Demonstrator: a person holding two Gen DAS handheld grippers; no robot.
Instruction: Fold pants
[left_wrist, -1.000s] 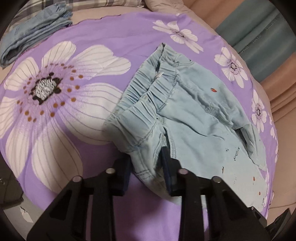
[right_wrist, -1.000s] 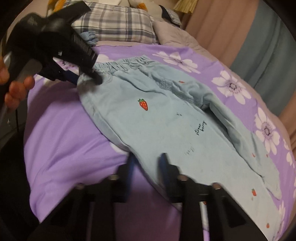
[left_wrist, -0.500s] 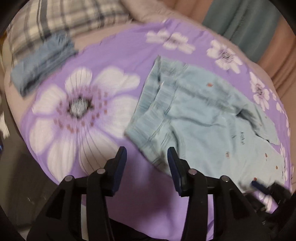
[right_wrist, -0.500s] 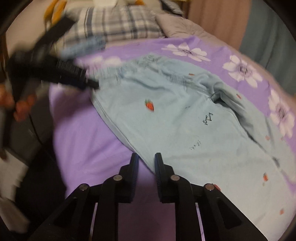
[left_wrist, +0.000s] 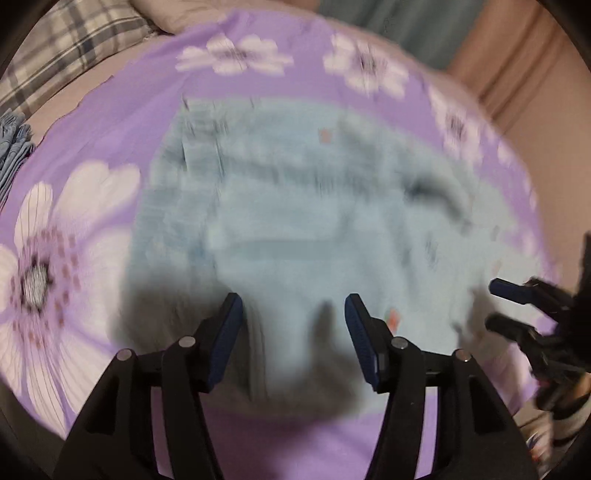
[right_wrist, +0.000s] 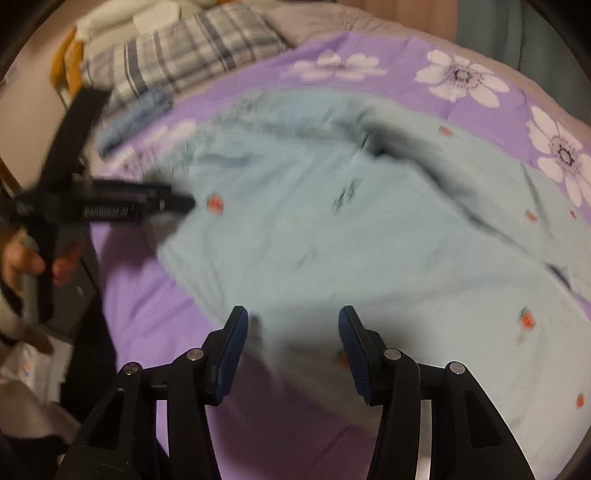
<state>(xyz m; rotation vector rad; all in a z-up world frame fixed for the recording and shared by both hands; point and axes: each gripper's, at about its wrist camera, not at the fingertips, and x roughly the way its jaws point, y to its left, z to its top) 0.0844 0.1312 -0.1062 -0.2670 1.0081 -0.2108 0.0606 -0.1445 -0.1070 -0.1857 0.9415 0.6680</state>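
Both tools opening above the pale blue pants on the bed

We see the pants (right_wrist: 369, 236) spread flat on the purple flowered bedspread (right_wrist: 147, 317), strawberry prints dotted over them, waistband toward the plaid pillow (right_wrist: 184, 48). Our left tool (left_wrist: 293, 332) hovers over the waist end of the pants, its jaws parting, with cloth below them but nothing pinched. Our right tool (right_wrist: 290, 339) hangs over the near edge of the pants, jaws likewise widening and holding nothing. A folded blue garment (right_wrist: 136, 118) lies beyond the pants, just beside the pillow. Both views are blurred.
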